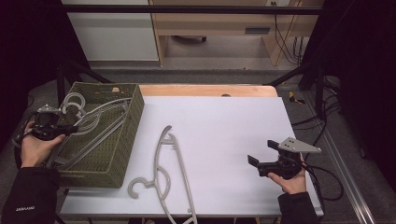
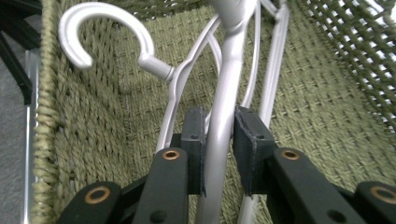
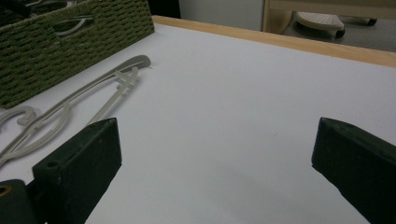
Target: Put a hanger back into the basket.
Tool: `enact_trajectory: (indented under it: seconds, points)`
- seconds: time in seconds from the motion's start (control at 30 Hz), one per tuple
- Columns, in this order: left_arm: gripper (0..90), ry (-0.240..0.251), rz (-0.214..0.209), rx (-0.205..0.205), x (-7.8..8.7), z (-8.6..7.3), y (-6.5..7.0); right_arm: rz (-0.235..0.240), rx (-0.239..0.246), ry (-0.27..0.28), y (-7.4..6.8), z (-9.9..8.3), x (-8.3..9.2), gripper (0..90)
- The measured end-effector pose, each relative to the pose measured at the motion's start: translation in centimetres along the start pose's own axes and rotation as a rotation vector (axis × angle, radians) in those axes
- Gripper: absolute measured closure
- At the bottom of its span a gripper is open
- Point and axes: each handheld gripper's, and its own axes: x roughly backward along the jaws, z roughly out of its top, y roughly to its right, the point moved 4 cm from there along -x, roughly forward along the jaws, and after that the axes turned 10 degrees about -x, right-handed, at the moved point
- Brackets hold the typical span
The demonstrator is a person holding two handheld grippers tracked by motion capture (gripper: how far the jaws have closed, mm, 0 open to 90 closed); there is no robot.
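The left tongs [image 2: 219, 140] reach down into the green woven basket [image 1: 122, 140] at the left side of the tabletop [image 1: 224, 126], and a grey plastic hanger [image 2: 229, 79] runs up between their two black jaws. A narrow gap shows on each side of the hanger's bar, so the pads stand just beside it rather than pressing on it. That hanger lies in the basket on top of other grey hangers, its hook [image 2: 105, 28] curving toward the basket's woven wall. The right tongs [image 1: 267, 156] are held over the right part of the tabletop, jaws spread wide with nothing between them. One more hanger [image 1: 168, 172] lies flat on the tabletop just beside the basket.
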Motion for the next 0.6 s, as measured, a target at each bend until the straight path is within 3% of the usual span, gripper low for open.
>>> enact_trajectory:
  seconds: [0.17, 0.37, 0.5, 0.6]
  points:
    - [68.1, 0.015, 0.019, 0.02, 0.5, 0.0, -0.2, -0.003, -0.006, 0.005, 0.0, 0.1, 0.1, 1.9]
    - [58.3, 0.181, -0.014, 0.073, 2.8, 0.8, 0.7, 0.002, -0.004, 0.007, 0.0, 0.1, 0.2, 1.9]
    - [47.7, 0.261, -0.033, 0.065, 4.3, 1.4, 2.0, -0.001, -0.004, 0.011, -0.1, 0.2, 0.2, 1.9]
    - [45.4, 0.315, -0.064, 0.062, 5.2, 1.8, 3.3, 0.0, -0.005, 0.012, -0.1, 0.2, 0.2, 1.9]
